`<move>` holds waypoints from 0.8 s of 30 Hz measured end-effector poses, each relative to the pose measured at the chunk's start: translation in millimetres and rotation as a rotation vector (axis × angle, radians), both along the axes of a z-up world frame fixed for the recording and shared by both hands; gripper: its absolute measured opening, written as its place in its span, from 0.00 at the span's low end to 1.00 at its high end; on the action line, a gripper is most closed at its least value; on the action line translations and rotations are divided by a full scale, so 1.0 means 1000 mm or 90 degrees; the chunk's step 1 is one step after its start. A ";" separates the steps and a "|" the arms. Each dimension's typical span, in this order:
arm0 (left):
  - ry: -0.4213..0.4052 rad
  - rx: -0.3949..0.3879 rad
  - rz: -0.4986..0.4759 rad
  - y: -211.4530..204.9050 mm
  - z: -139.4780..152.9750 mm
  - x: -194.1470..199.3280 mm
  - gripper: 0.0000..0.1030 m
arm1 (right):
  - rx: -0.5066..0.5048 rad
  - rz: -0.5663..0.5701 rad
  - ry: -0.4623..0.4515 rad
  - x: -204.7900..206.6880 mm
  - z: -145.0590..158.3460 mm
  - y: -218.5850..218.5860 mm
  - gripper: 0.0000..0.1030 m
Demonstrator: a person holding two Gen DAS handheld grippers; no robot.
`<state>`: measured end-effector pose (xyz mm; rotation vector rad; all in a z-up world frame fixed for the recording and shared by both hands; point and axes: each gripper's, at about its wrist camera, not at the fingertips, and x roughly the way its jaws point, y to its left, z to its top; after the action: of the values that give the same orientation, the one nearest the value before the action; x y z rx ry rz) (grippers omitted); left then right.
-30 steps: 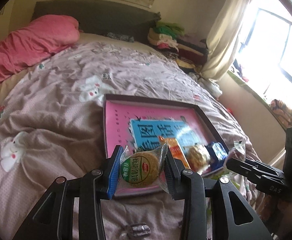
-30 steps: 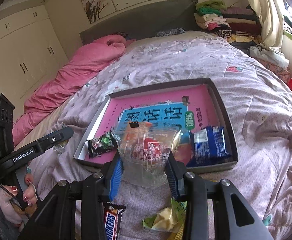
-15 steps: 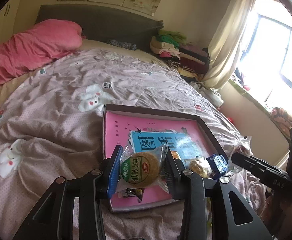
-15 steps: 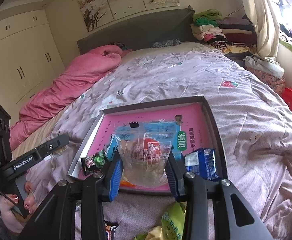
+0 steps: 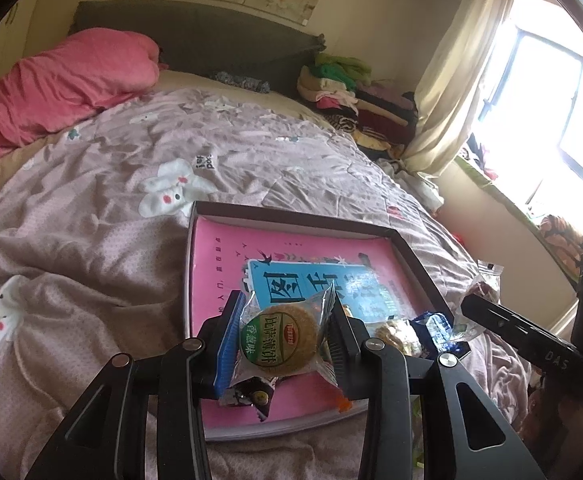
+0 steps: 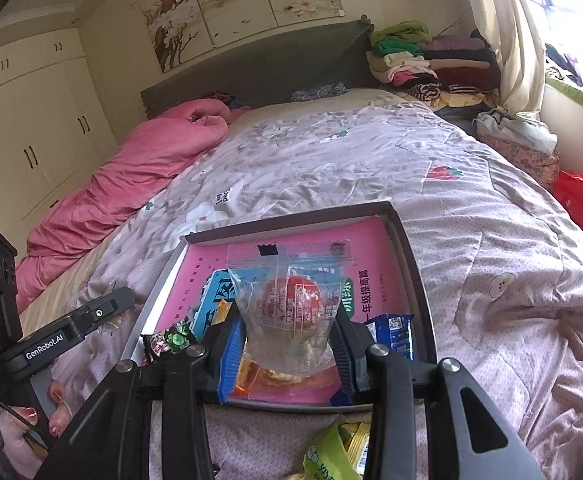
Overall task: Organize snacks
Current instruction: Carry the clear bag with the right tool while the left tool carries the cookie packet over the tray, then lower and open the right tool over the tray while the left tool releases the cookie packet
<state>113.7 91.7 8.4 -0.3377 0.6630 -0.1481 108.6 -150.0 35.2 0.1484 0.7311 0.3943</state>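
Observation:
My left gripper (image 5: 281, 334) is shut on a round biscuit in a clear wrapper with a green label (image 5: 281, 338), held above the near left part of a dark-rimmed box with a pink book inside (image 5: 291, 216). My right gripper (image 6: 287, 340) is shut on a clear zip bag with a red snack (image 6: 291, 300), held above the box's near edge (image 6: 407, 240). In the box lie a blue packet (image 6: 391, 334), a black-green candy packet (image 6: 167, 340) and an orange snack (image 6: 251, 372).
The box rests on a mauve quilt (image 5: 91, 240) on a bed. A pink duvet (image 6: 139, 176) lies at the far left. A yellow-green snack bag (image 6: 335, 452) lies on the quilt in front of the box. Folded clothes (image 6: 423, 56) are piled by the headboard.
Both grippers have risen and pulled back slightly with their snacks still held. The box now sits further ahead and lower in both views.

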 end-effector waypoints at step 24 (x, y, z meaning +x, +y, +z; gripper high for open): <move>0.044 0.063 -0.063 -0.033 -0.019 0.017 0.39 | -0.004 -0.029 0.006 0.007 -0.005 -0.011 0.39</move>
<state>130.8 58.5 -10.6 -0.2161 0.7534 -0.1975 115.3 -161.1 30.5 0.1599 0.7369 0.3485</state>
